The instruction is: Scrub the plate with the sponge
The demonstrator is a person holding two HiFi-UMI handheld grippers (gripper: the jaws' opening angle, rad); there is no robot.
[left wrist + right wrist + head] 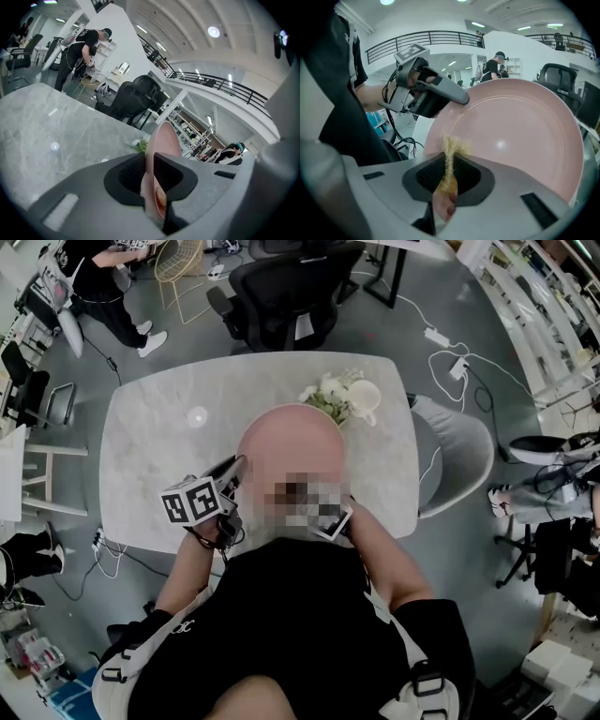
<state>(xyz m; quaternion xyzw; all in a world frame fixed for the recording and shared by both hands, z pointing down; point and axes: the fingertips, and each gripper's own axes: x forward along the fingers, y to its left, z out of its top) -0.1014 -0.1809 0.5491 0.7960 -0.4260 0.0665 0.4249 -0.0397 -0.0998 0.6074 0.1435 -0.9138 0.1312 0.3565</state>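
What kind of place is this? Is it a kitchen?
Probably a big open office or lab, not a kitchen: a black office chair stands at a marble table, a power strip lies on the grey floor, and a railed balcony runs overhead.

The person wears a black short-sleeved top with white straps and black buckles. The left gripper and right gripper are grey shells with black pads. The left has a black-and-white marker cube and black cables.

The left forearm and right forearm reach forward, bare. The left claw clamps the rim of a round pink plate; the right claw pinches a yellow fibrous sponge.
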